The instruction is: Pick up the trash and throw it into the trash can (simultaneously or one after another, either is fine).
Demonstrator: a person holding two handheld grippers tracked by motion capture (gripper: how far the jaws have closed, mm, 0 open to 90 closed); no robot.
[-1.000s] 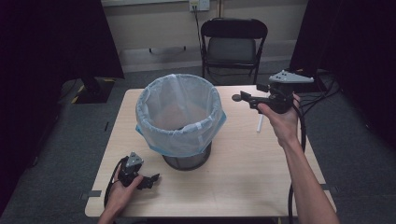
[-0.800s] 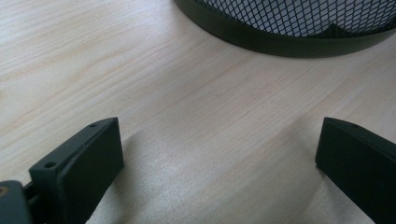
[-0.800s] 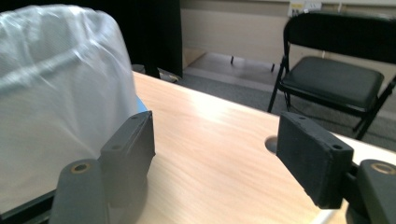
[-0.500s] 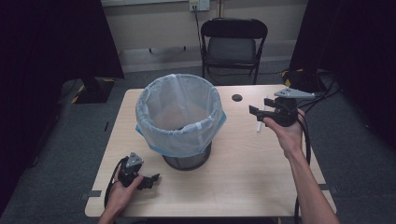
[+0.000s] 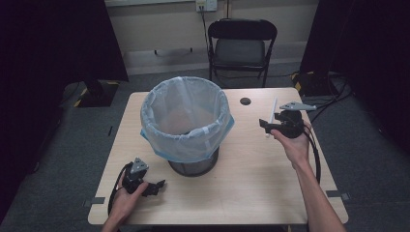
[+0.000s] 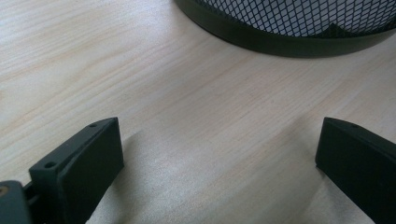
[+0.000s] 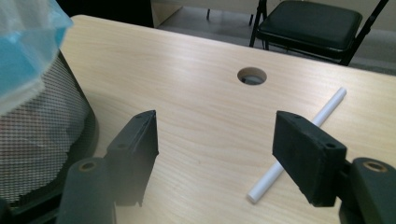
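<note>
Two grippers, left gripper point(image 5: 157, 185) and right gripper point(image 7: 215, 149), jaws wide, empty; white tube point(image 7: 299, 144); mesh bin point(image 5: 193, 164).

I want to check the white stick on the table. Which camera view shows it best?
The right gripper view: the white stick lies large on the table, partly behind one open jaw. In the high view it is small, beside the right gripper. The left gripper view faces the bin's base.

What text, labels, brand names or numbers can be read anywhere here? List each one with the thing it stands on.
None can be read. The bin liner, mesh bin, white stick, table, chair and both grippers, left and right, bear no legible marks. The wall plate is too small and blurred to tell.
</note>
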